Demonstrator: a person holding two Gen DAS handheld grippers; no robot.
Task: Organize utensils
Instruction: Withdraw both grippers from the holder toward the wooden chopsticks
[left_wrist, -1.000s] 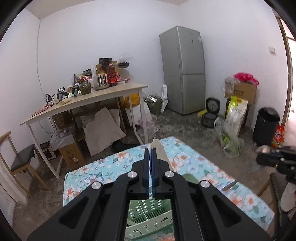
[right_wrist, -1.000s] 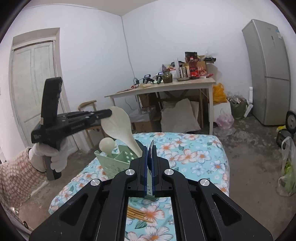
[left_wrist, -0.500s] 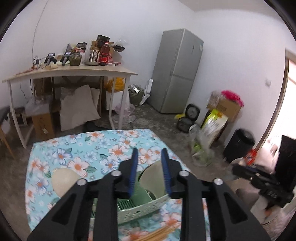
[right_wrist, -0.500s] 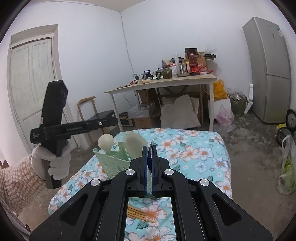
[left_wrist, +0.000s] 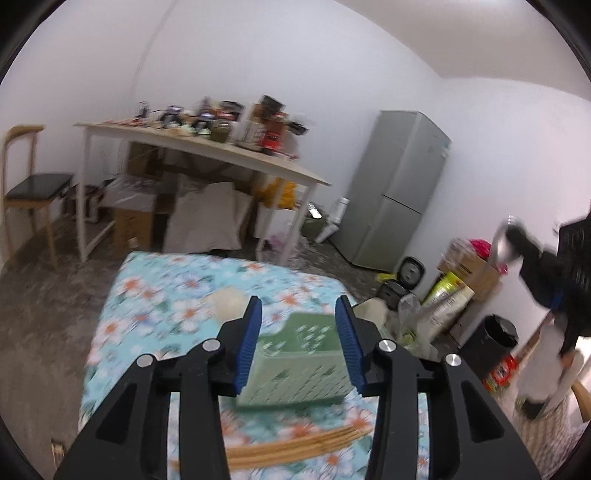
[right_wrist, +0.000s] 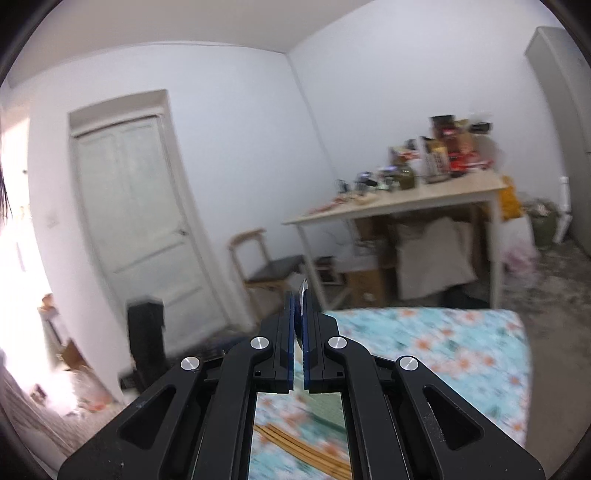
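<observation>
In the left wrist view my left gripper (left_wrist: 298, 345) is open and empty above a green slotted utensil basket (left_wrist: 295, 365) on the floral tablecloth (left_wrist: 155, 302). Two cream spoon heads (left_wrist: 227, 301) stick out of the basket. Wooden chopsticks (left_wrist: 295, 448) lie in front of it. My right gripper (left_wrist: 517, 240) shows at far right holding a metal spoon (left_wrist: 500, 240). In the right wrist view the right gripper (right_wrist: 298, 325) is shut on the metal spoon (right_wrist: 304, 295), seen edge-on. Chopsticks (right_wrist: 303, 448) show below it.
A cluttered white table (left_wrist: 207, 147) stands behind, with a wooden chair (left_wrist: 33, 184) at left. A grey fridge (left_wrist: 399, 188) stands at back right, a black bin (left_wrist: 487, 339) and boxes on the floor. A white door (right_wrist: 129, 210) shows in the right wrist view.
My left gripper let go of the cream spoon, which now stands in the basket, and opened wide. My right gripper swung left and upward with the metal spoon.
</observation>
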